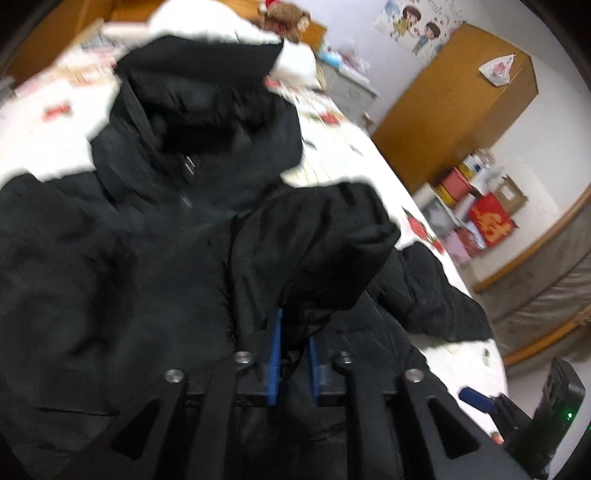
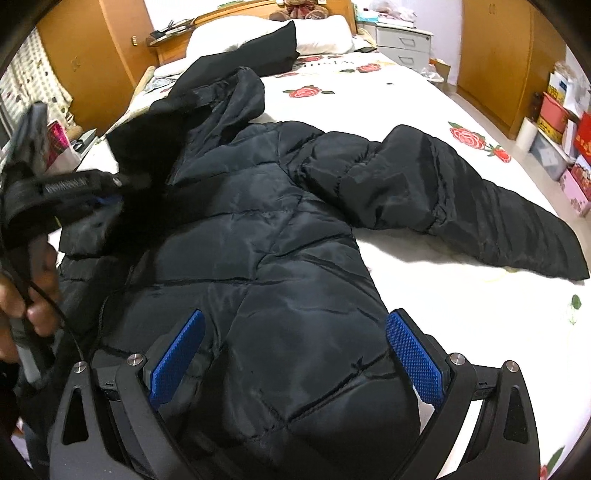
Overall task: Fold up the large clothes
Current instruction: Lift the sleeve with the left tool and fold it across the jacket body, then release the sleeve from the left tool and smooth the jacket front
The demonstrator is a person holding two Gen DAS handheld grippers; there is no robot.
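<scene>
A black hooded puffer jacket (image 2: 266, 229) lies spread on the bed, its hood (image 2: 229, 99) toward the headboard. One sleeve (image 2: 480, 221) stretches out flat to the right. The other sleeve (image 1: 317, 240) is folded over the jacket's chest, and my left gripper (image 1: 294, 354) holds its dark fabric in the narrow gap between the blue pads. From the right wrist camera, that left gripper (image 2: 110, 192) shows blurred at the jacket's left side, held by a hand (image 2: 33, 295). My right gripper (image 2: 295, 358) hangs wide open just above the jacket's lower body.
The bed (image 2: 461, 314) has a white sheet with red roses and a white pillow (image 2: 325, 35) at the headboard. Wooden wardrobes (image 2: 498, 55) stand at the back and right, a grey drawer unit (image 2: 402, 44) beside the bed, and stacked boxes (image 2: 561, 140) on the floor.
</scene>
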